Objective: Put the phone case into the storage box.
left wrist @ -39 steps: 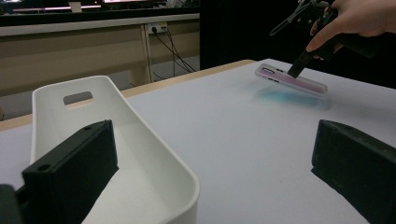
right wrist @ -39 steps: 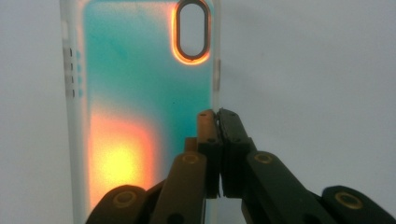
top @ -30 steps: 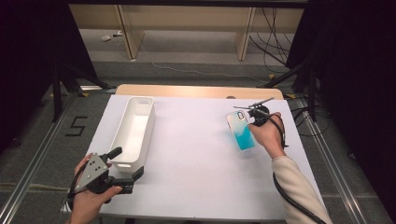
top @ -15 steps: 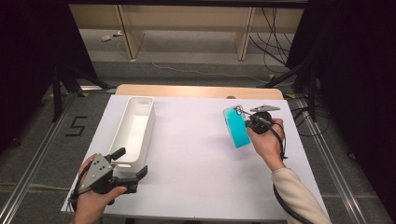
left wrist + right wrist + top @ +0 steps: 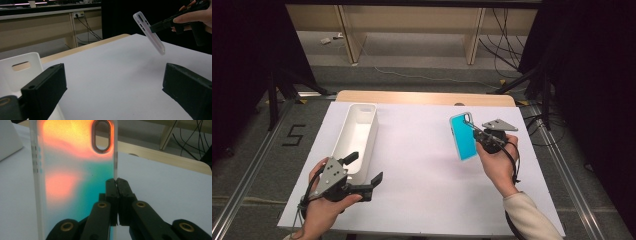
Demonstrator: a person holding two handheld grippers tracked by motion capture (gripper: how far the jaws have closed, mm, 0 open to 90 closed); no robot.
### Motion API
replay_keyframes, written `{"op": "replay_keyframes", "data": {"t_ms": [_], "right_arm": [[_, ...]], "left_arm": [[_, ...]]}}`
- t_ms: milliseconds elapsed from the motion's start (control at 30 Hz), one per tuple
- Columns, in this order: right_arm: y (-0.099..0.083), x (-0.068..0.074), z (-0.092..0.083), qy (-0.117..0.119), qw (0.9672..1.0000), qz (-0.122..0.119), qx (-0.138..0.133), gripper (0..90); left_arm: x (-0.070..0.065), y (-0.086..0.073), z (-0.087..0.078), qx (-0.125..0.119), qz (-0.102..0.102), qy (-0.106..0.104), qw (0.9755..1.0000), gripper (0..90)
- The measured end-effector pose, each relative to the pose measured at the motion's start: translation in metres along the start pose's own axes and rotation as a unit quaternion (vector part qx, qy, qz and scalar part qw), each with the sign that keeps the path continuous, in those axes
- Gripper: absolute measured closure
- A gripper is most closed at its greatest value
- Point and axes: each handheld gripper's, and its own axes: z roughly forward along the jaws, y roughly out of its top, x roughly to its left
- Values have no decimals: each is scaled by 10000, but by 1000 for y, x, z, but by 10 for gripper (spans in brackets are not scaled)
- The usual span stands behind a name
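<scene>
A phone case [image 5: 462, 136], teal in the high view and a translucent orange-to-teal in the right gripper view [image 5: 75, 170], hangs tilted above the white table [image 5: 422, 165] at the right. My right gripper [image 5: 475, 134] is shut on its long edge [image 5: 117, 182], with the camera cut-out at the top. The left gripper view shows the case [image 5: 150, 32] edge-on in the air. My left gripper [image 5: 365, 167] is at the near left by the white bin [image 5: 357, 130]. Its jaws [image 5: 112, 87] stand wide, have just been closing slightly, and hold nothing.
The long white bin [image 5: 22, 72] with a handle slot lies lengthwise along the table's left side, and I see nothing in it. A wooden strip [image 5: 427, 97] runs along the table's far edge. Cables lie on the floor beyond.
The right hand has carried the case a little to the left and it now stands steeper. The left gripper has shifted slightly right and up beside the bin's near end.
</scene>
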Motion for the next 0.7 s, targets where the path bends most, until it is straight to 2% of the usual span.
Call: {"op": "replay_keyframes", "data": {"t_ms": [100, 133, 300, 467, 500, 567, 700], "right_arm": [[-1, 6, -2, 51, 9999, -10, -90, 892], [-1, 9, -4, 60, 10000, 17, -37, 892], [1, 18, -9, 113, 9996, -54, -242, 893], [2, 28, -12, 204, 9987, -249, -391, 893], [3, 31, -13, 279, 9989, -229, -312, 893], [4, 35, -12, 279, 9983, -274, -431, 893], [6, 42, -14, 366, 9981, -299, -404, 893]], "left_arm": [[-4, 8, 7, 56, 22, -82, 9999, 71], [-6, 10, 9, 53, 11, -91, 9999, 74], [-12, 19, 20, 59, -10, -126, 9999, 80], [-17, 24, 34, 107, 38, -151, 9998, 107], [-19, 26, 37, 132, 60, -122, 9998, 108], [-23, 29, 42, 175, 74, -147, 9997, 109], [-30, 34, 51, 234, 94, -170, 9995, 149]]}}
